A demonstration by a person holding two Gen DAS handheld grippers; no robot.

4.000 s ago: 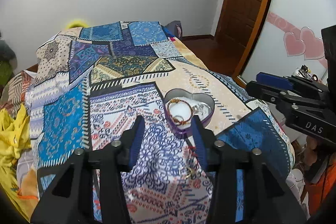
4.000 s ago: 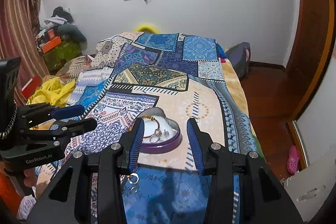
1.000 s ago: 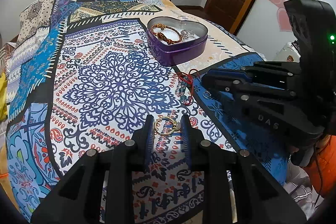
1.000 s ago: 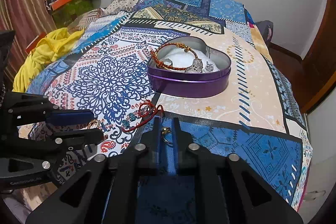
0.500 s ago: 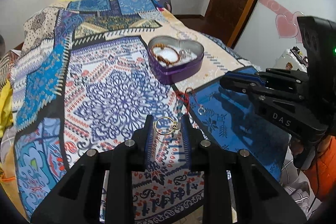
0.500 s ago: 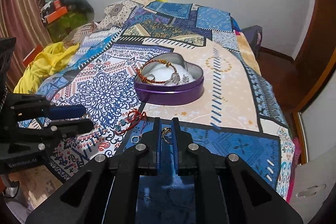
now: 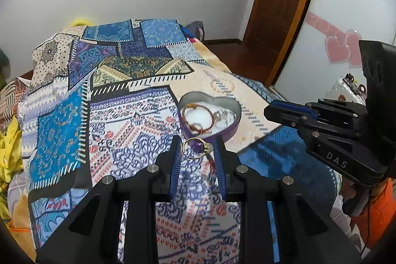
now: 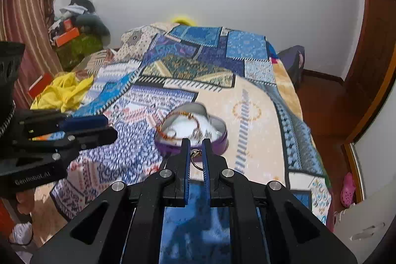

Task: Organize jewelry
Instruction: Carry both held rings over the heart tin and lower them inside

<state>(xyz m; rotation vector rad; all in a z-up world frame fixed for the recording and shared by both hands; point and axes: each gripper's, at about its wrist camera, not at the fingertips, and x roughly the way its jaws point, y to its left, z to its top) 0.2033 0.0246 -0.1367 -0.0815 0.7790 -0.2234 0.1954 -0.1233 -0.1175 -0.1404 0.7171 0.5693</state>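
Both grippers lifted, gold ring pinched, heart-shaped tin

Shiny gold metal ring, glossy purple metal heart tin, matt printed cloth bedspread, varnished wood door

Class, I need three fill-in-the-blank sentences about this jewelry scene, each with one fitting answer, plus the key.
1. The left tongs are shut on a gold ____.
2. The purple tin on the bedspread is shaped like a ____.
3. A red-and-gold bracelet lies ____ the tin.
4. The right tongs grip a small ring between ____ pads.

Missing words: ring; heart; inside; blue
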